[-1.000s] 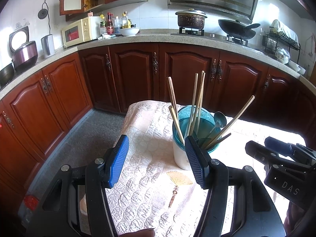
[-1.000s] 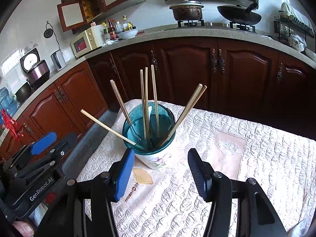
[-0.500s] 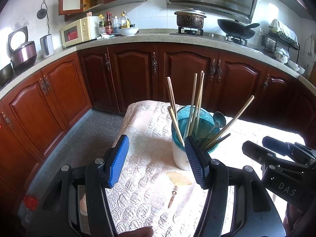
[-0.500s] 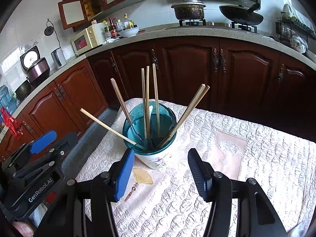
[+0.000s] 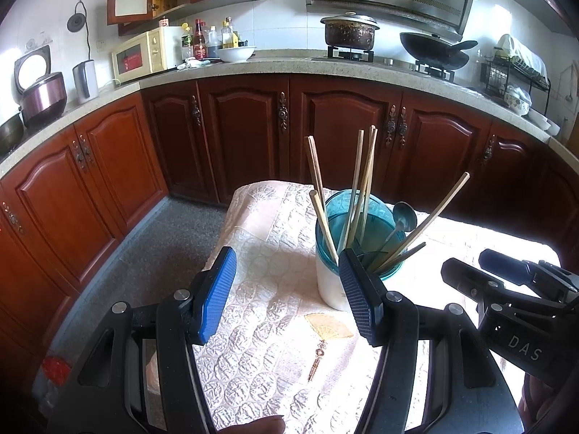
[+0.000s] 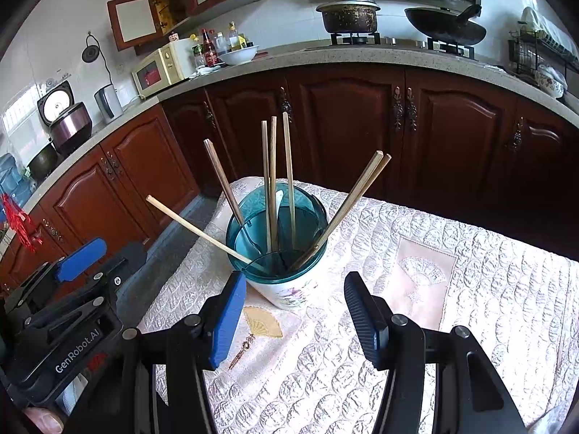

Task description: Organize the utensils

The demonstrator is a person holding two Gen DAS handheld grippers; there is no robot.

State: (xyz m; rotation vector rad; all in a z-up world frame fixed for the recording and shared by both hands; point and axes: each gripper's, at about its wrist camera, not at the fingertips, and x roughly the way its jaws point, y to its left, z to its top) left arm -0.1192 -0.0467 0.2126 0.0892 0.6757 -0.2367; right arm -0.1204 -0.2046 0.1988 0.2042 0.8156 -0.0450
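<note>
In the centre of both views stands a white ceramic utensil holder with a teal translucent plastic insert [image 6: 277,249], upright on a table covered with a cream quilted cloth [image 6: 470,318]. Several long wooden chopsticks [image 6: 269,184] stick out of the holder: three stand almost upright in the middle of the right wrist view, one leans to the upper left, a pair leans to the upper right, and one single stick lies low over the rim and points to the left of the frame. In the left wrist view a metal spoon [image 5: 403,213] rests inside the holder too, its bowl above the rim on the right side.

The left gripper [image 5: 286,289] is at the bottom of its own frame, its two fingers spread wide and holding nothing; its right finger overlaps the holder in the picture, but I cannot tell if it touches it. The right gripper [image 6: 295,316] is at the bottom centre of its frame, also spread wide and empty, with the base of the holder just beyond the gap between its fingers.

On the cloth, just in front of the holder, there is a small golden fan-shaped emblem with a tassel [image 6: 262,323]. Behind the table, dark red wooden cabinets [image 6: 347,123] run across the upper half of the frame.
</note>
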